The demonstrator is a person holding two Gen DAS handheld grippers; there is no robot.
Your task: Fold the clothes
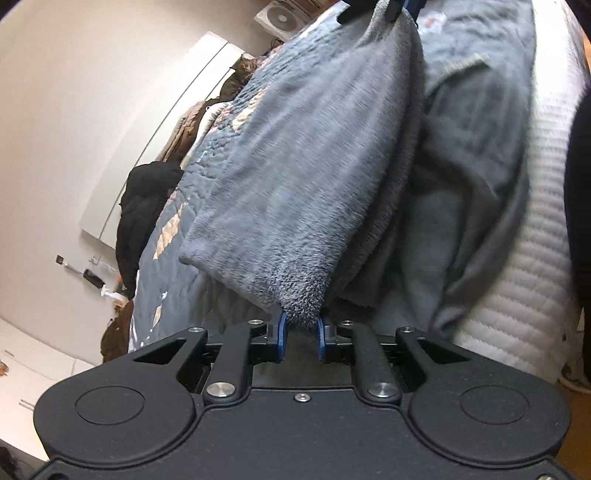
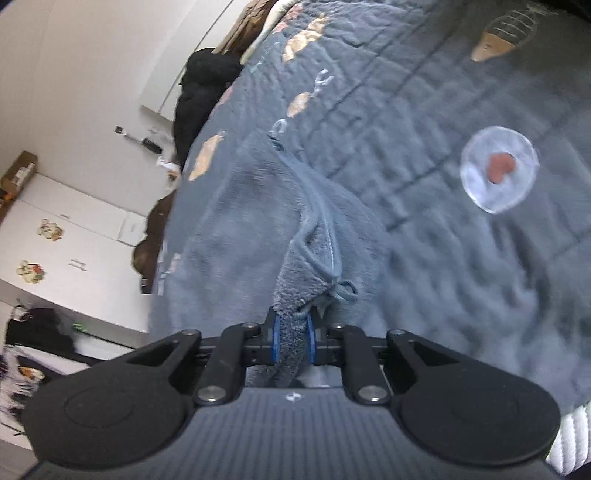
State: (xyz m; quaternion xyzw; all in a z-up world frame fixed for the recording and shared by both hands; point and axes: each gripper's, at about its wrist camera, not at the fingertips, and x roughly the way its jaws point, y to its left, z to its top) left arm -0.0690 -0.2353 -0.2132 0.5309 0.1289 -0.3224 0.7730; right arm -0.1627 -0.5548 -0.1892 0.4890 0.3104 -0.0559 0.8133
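A grey fleece garment (image 1: 295,166) hangs stretched between my two grippers above the bed. In the left wrist view my left gripper (image 1: 301,332) is shut on its fuzzy lower corner, the blue pads (image 1: 282,332) pinching the pile. At the top edge of that view my right gripper (image 1: 388,9) grips the far end. In the right wrist view my right gripper (image 2: 291,339) is shut on a bunched edge of the fleece garment (image 2: 258,221), beside its hem and a looped drawstring (image 2: 343,290). The cloth drapes down onto the blue quilted bedspread (image 2: 443,110).
Another grey garment (image 1: 480,147) lies to the right, next to white quilted fabric (image 1: 535,221). Dark and brown clothes (image 1: 147,206) are heaped along the bed's far side by the wall. White cabinets (image 2: 74,240) and a cardboard box (image 2: 18,170) stand at left.
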